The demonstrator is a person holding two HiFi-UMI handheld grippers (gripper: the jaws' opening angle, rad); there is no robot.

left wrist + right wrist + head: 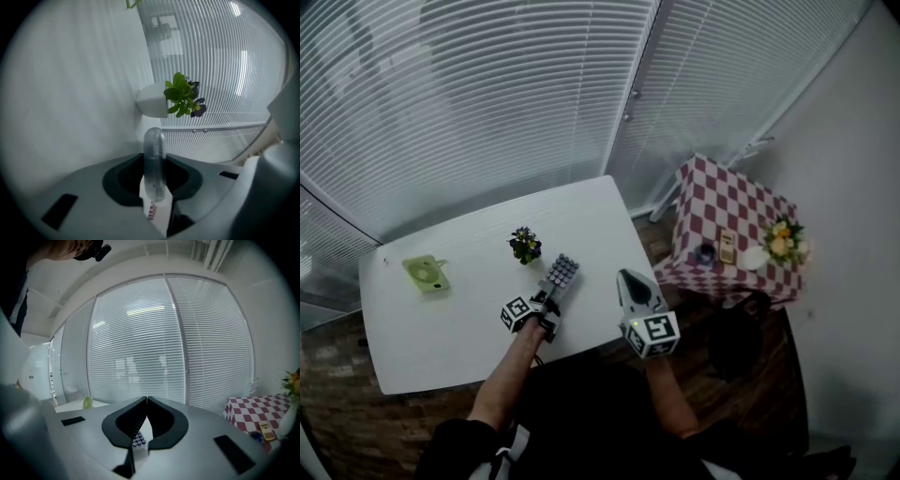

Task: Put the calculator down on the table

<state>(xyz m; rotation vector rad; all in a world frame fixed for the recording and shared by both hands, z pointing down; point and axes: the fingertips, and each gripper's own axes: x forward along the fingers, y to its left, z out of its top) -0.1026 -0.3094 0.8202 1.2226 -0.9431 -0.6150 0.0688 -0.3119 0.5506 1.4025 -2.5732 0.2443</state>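
Note:
The calculator [562,273] is a grey slab with dark keys. It hangs over the white table [469,328] near its front right part, just right of a small potted plant [524,246]. My left gripper [548,298] is shut on its near end. In the left gripper view the calculator [153,145] shows edge-on, upright between the jaws of that gripper [153,161]. Whether it touches the tabletop I cannot tell. My right gripper [626,277] hovers off the table's right edge, shut with nothing in it. In its own view the right gripper [146,400] has its tips meeting.
A green round object [427,274] lies on the table's left side. The plant's white pot [152,101] stands just ahead of the left jaws. A red-checked side table [727,220] with flowers [782,239] and small items stands to the right. Window blinds [487,103] run behind.

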